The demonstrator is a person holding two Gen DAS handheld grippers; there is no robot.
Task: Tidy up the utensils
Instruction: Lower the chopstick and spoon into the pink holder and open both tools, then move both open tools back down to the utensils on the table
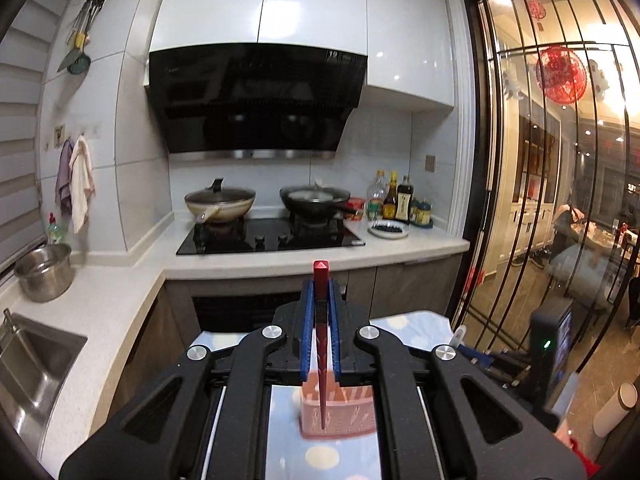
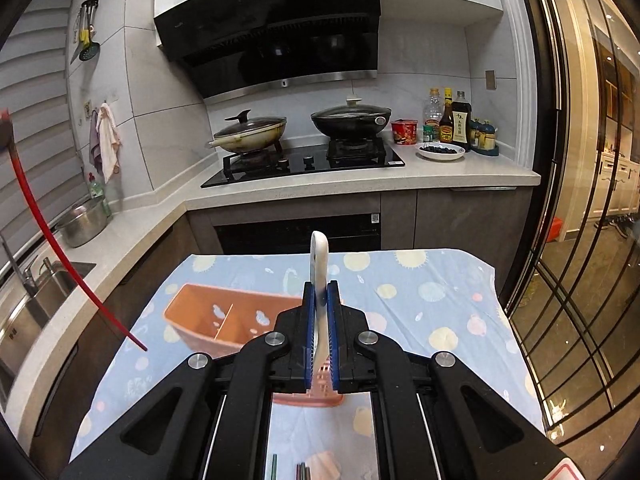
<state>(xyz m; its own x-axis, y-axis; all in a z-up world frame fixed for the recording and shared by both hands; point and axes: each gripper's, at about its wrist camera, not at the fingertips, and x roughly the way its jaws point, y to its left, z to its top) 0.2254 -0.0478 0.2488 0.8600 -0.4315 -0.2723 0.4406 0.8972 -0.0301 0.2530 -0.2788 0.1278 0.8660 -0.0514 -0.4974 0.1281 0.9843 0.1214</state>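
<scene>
Both tongs were clenched on utensils. Left tongs [image 1: 320, 320] gripped a dark red chopstick [image 1: 321, 344] upright between their blue pads, its square top above the fingertips and its thin tip hanging down over the pink utensil holder [image 1: 340, 416] that stood on the cloth-covered surface [image 1: 408, 324]. Right tongs [image 2: 320, 320] were closed around a white spoon handle [image 2: 319, 264]; its rounded end stood up past the fingertips, while the bowl end was hidden behind the jaws. From the right wrist view the holder [image 2: 224, 316] lay just ahead and to the left of those tongs on the spotted cloth [image 2: 420, 292], open at the top, with a thin divider splitting it into compartments; the sections in sight looked empty. That view also caught the red chopstick [image 2: 60, 256] at the left edge, its point hanging near the cloth, apart from the holder. A few thin sticks [image 2: 302, 472], perhaps more chopsticks, showed at the very bottom of that view, too little of them to name. By my reading the sorting had barely started: nothing seemed to sit in the holder yet, two pieces were in hand and ready to drop in, and at least those loose sticks were left to gather.
</scene>
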